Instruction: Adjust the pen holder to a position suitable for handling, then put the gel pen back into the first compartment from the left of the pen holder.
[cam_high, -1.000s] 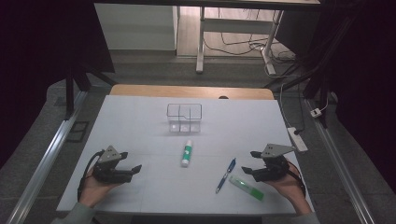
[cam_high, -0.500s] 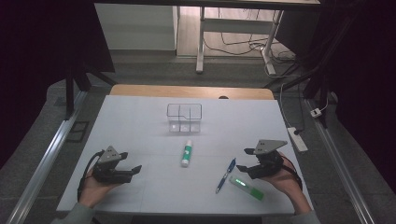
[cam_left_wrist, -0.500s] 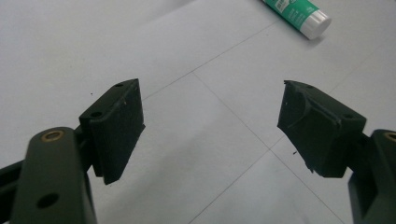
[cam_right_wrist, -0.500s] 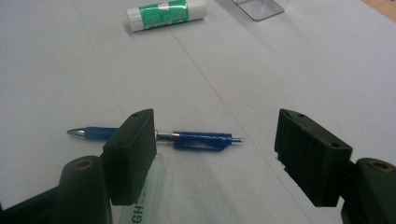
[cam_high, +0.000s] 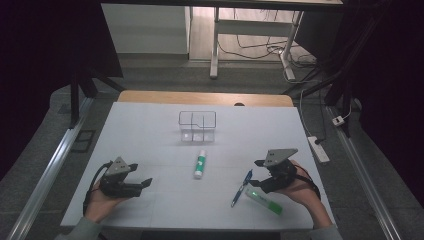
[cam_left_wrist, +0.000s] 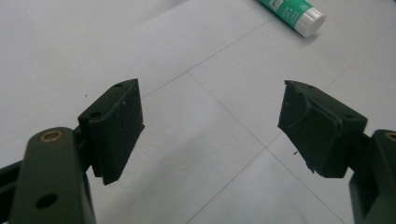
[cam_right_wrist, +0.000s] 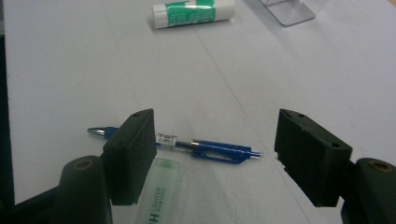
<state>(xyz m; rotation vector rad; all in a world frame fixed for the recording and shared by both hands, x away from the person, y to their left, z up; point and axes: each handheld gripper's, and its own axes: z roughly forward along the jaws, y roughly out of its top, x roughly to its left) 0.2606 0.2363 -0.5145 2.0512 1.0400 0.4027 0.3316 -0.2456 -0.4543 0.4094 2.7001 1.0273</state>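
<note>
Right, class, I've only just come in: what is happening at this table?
A person holds a gripper in each hand over a white table. The right gripper hangs open above a blue pen, with a green highlighter beside it. The left gripper is open and holds nothing. A glue stick and a clear organiser lie untouched.

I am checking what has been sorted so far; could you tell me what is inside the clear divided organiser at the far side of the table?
The clear organiser looks empty: the white table shows through its compartments. The glue stick, blue pen and green highlighter all lie outside it.
</note>
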